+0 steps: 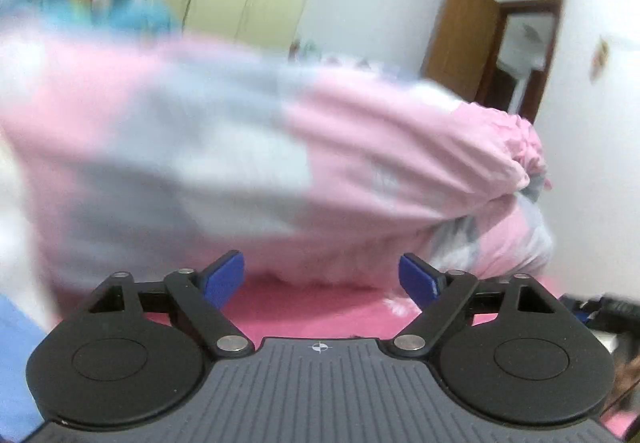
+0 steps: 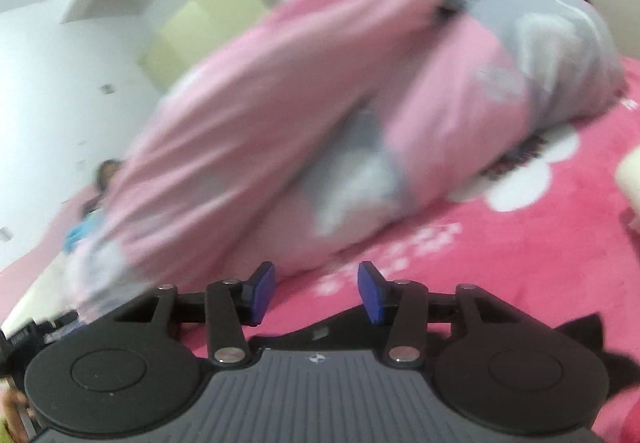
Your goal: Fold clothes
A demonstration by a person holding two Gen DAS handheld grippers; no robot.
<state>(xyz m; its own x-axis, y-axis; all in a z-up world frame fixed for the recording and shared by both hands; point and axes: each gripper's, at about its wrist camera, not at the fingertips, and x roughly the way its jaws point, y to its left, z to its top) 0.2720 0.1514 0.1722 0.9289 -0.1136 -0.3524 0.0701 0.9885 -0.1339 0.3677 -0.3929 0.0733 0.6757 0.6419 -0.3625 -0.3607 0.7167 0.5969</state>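
Both wrist views look close (blurred) at the pink garment (image 1: 280, 147) (image 2: 280, 115).

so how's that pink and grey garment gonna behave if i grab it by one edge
Probably floppy: the pink and grey garment lies bunched in soft rounded folds, so a single-edge grab would likely let the rest hang and trail. It looks light for its bulk. The gathered, puckered end suggests elastic that may spring back. The fuzzy pink blanket beneath could drag on it.

Bed with a pink blanket and a bundled garment

The bed (image 2: 500, 243) wears a hot-pink fleece blanket with white flower and letter prints. A blurred pink, grey and white garment (image 2: 300, 115) lies across it from 8 o'clock toward 1 o'clock; something pale sits at 3 o'clock.
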